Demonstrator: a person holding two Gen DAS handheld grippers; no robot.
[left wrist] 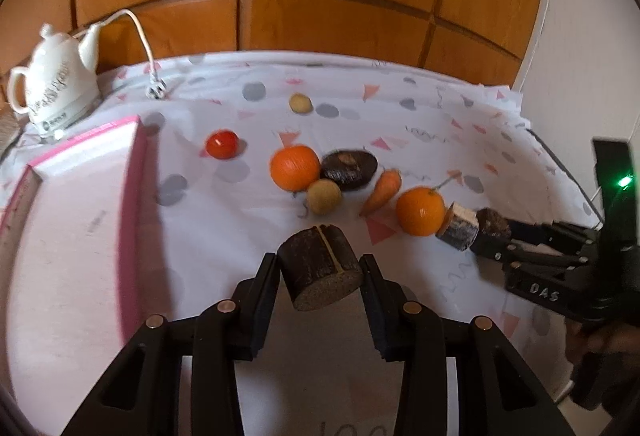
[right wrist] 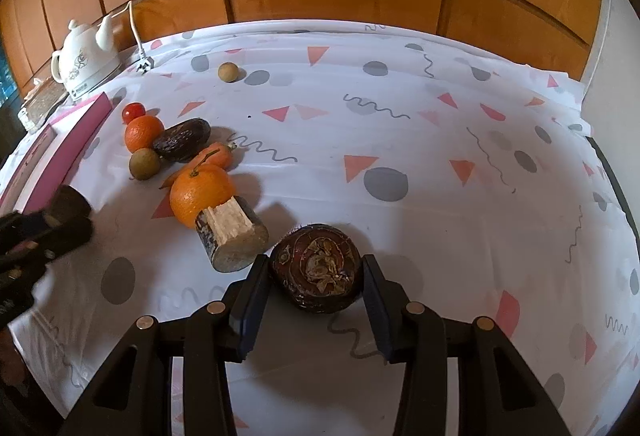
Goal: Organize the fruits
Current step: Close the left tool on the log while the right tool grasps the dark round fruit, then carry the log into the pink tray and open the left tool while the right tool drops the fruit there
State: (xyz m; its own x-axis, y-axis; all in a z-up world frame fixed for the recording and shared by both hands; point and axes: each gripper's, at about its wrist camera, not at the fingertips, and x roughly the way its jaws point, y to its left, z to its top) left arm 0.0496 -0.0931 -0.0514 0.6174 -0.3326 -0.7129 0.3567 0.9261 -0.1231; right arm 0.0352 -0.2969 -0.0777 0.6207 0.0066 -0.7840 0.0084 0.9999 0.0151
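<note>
Between the fingers of your left gripper (left wrist: 320, 268) sits a dark wooden log piece (left wrist: 320, 268), a short cylinder with a slit across its top; the pads look clamped on its sides and it seems lifted clear of the cloth, though the blur makes that hard to confirm. Your right gripper (right wrist: 316, 272) has a dark, rough, rounded fruit (right wrist: 318, 272) between its jaws. The left pad touches it, but a sliver of gap seems to remain at the right pad, so you cannot tell whether the grip is firm.

Just up and to the left of that fruit, a pale cut log (right wrist: 232, 238) lies on its side, its long axis slanting from the near cut face up toward the near orange (right wrist: 202, 193), which it touches. Behind it, running diagonally away to the left, lie a carrot (right wrist: 212, 157), a dark avocado-like fruit (right wrist: 182, 143), a small brownish round fruit (right wrist: 145, 163), a second orange (right wrist: 143, 131) and a tomato (right wrist: 133, 111). Another small round fruit (right wrist: 228, 71) sits alone farther back.

A pink box (left wrist: 80, 211) stands open at the left, right beside your left gripper and well apart from your right. If that box is the destination, your left hand is much the nearer, while your right must carry across the whole row.
</note>
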